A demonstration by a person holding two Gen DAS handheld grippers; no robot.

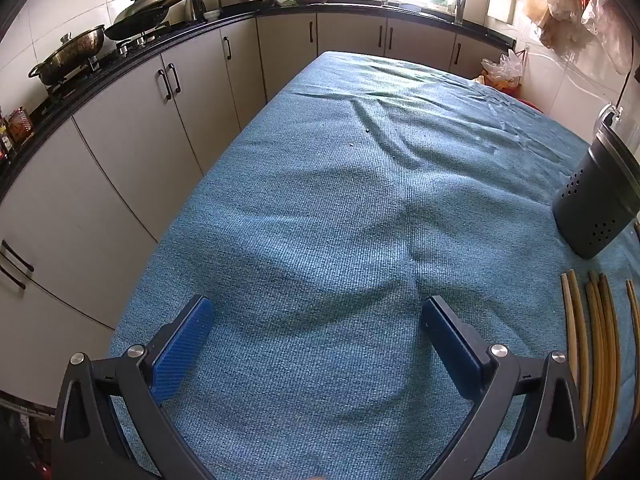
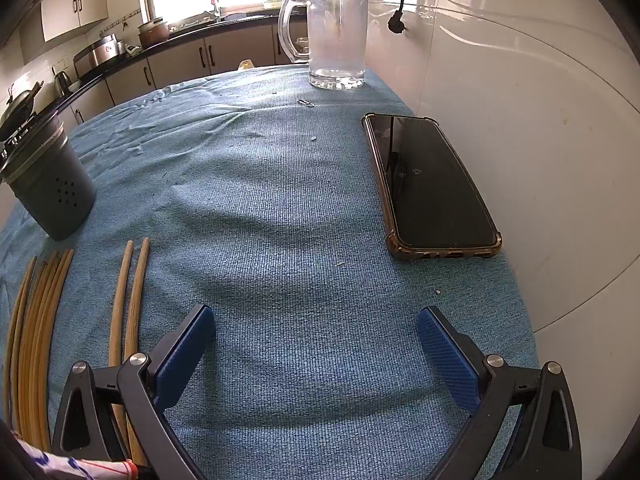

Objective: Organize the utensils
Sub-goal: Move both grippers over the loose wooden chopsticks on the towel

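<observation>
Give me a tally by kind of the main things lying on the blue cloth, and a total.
Chopsticks: about 8 (the bundle overlaps, so this count is not exact)
Grey utensil holder: 1
Glass mug: 1
Phone: 1
Total: about 11

Both grippers are just hovering tilted down over the blue tablecloth (image 1: 320, 200), left gripper (image 1: 316, 336) and right gripper (image 2: 316, 344) each spread wide with nothing between the pads.
</observation>
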